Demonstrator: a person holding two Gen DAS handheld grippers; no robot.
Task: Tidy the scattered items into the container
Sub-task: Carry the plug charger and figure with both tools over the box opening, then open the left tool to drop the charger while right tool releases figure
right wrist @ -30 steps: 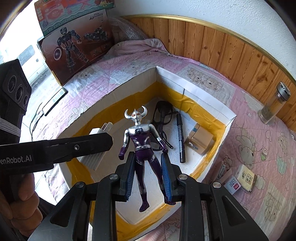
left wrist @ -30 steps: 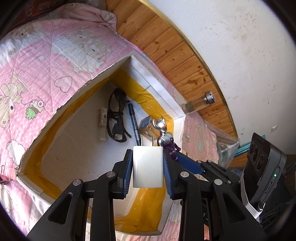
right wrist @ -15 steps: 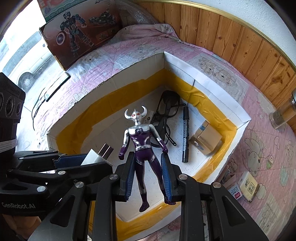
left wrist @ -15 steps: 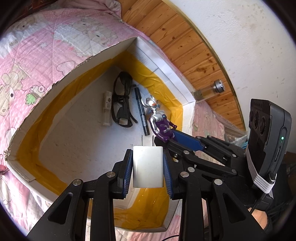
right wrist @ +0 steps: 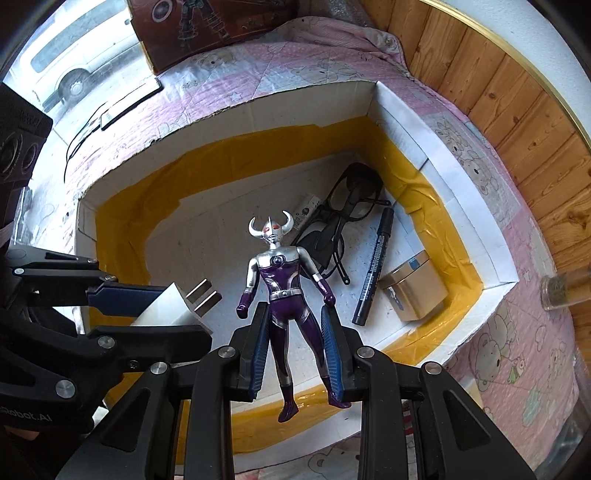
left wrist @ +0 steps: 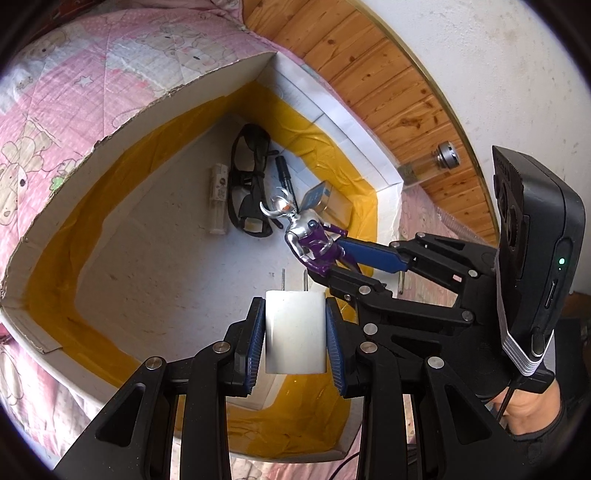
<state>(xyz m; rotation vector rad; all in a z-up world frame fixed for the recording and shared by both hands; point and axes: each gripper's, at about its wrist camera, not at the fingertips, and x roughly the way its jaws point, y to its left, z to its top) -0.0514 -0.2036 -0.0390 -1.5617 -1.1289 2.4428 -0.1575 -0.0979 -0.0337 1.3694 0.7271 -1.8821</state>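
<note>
My left gripper [left wrist: 295,336] is shut on a white plug adapter [left wrist: 294,330], prongs forward, held above the near side of the white box with yellow tape [left wrist: 110,206]. My right gripper [right wrist: 293,350] is shut on a silver and purple horned figure [right wrist: 282,280], held by the legs over the same box [right wrist: 461,206]. The figure [left wrist: 310,236] and right gripper also show in the left wrist view; the adapter [right wrist: 173,302] shows in the right wrist view. The two grippers hang side by side over the box.
In the box lie black glasses [right wrist: 343,218], a black marker [right wrist: 375,266], a small brass-coloured tin [right wrist: 413,286] and a white stick-shaped item [left wrist: 218,199]. A glass jar with metal lid [left wrist: 432,166] lies on the pink quilt by the wooden wall. A toy carton [right wrist: 214,26] stands behind.
Both grippers have moved forward and lower over the box, each still holding its item. The figure now hangs further over the box floor, close beside the adapter.
</note>
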